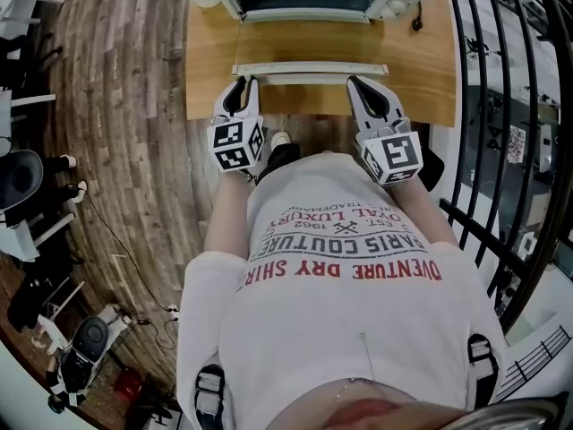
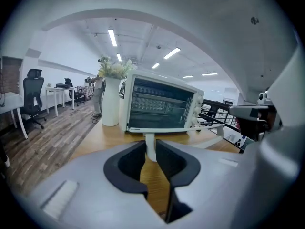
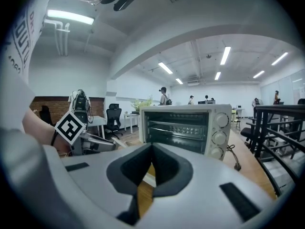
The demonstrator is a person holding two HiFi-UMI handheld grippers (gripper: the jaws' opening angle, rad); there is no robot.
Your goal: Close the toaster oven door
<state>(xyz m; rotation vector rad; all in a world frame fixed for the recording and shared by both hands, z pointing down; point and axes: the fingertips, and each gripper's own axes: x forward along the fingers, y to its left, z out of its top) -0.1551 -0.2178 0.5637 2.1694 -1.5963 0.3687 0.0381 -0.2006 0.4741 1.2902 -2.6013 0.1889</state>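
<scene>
Person's white printed shirt (image 1: 340, 267) is closest. The left gripper (image 2: 151, 149) is clamped on the white handle (image 1: 309, 68) of the toaster oven door (image 1: 309, 47), which lies open over the wooden table (image 1: 210, 70). The right gripper (image 3: 151, 149) has its 2 jaws together, near the handle's other end.

Toaster oven door (image 1: 309, 68): smooth white metal. Table (image 1: 215, 61): smooth wood. Floor (image 1: 125, 106): matt planks.
</scene>
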